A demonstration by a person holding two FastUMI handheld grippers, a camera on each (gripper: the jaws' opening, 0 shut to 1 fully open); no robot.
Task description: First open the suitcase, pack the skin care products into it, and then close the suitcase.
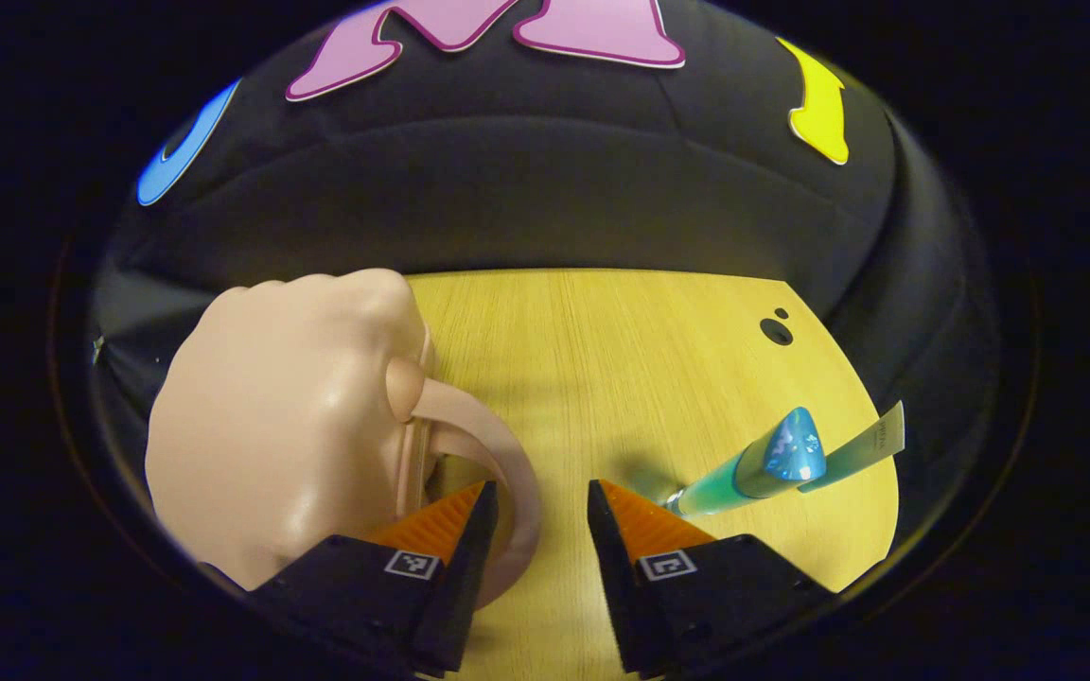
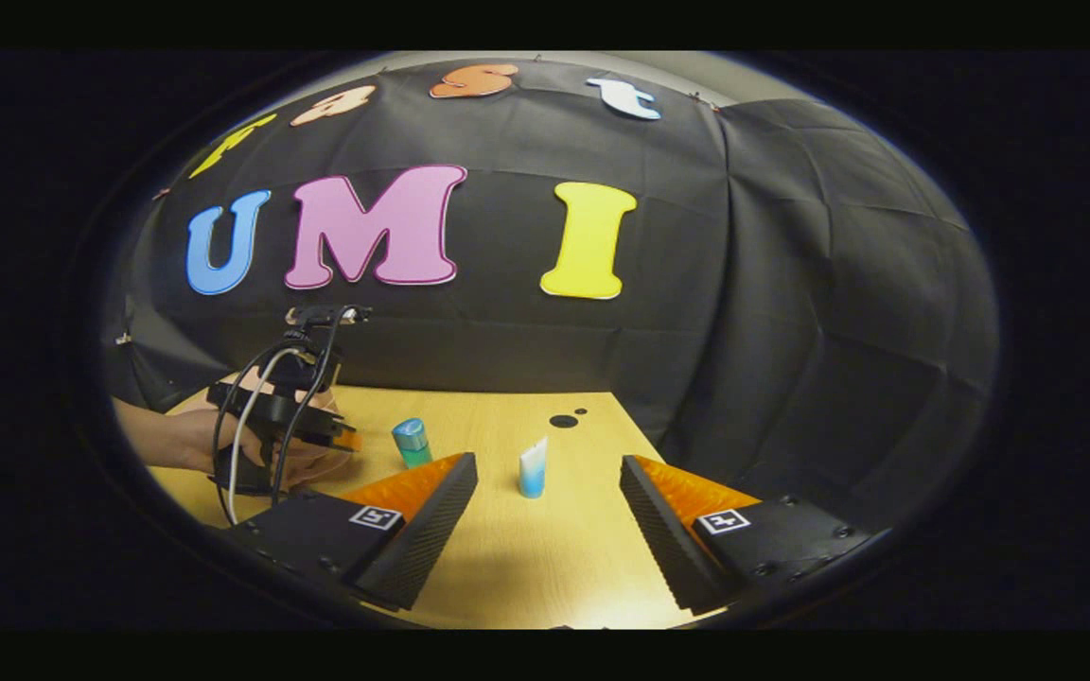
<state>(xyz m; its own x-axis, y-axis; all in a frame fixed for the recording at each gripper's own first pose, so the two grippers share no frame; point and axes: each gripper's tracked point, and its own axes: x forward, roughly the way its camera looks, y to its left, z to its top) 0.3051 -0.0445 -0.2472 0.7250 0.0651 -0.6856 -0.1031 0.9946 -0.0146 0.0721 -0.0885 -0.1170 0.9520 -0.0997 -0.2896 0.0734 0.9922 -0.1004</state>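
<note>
The left gripper (image 1: 541, 511) is open wide at the suitcase (image 1: 290, 426); its handle (image 1: 498, 473) passes just beside one finger, and whether they touch I cannot tell. The right gripper (image 2: 548, 492) is open too, holding nothing. On the table (image 2: 507, 558), right of the suitcase, stand a bottle (image 2: 411, 442) and a tube (image 2: 533, 467).

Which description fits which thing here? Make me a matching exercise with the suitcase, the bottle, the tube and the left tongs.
Things:
1. suitcase
2. bottle
3. tube
4. left tongs

Descriptions:
a. upright on the table, ahead of the gap in the open right tongs
b. pale peach
c. blue cap
d. open, at the suitcase's handle

Pairs: 1-b, 2-c, 3-a, 4-d
</note>
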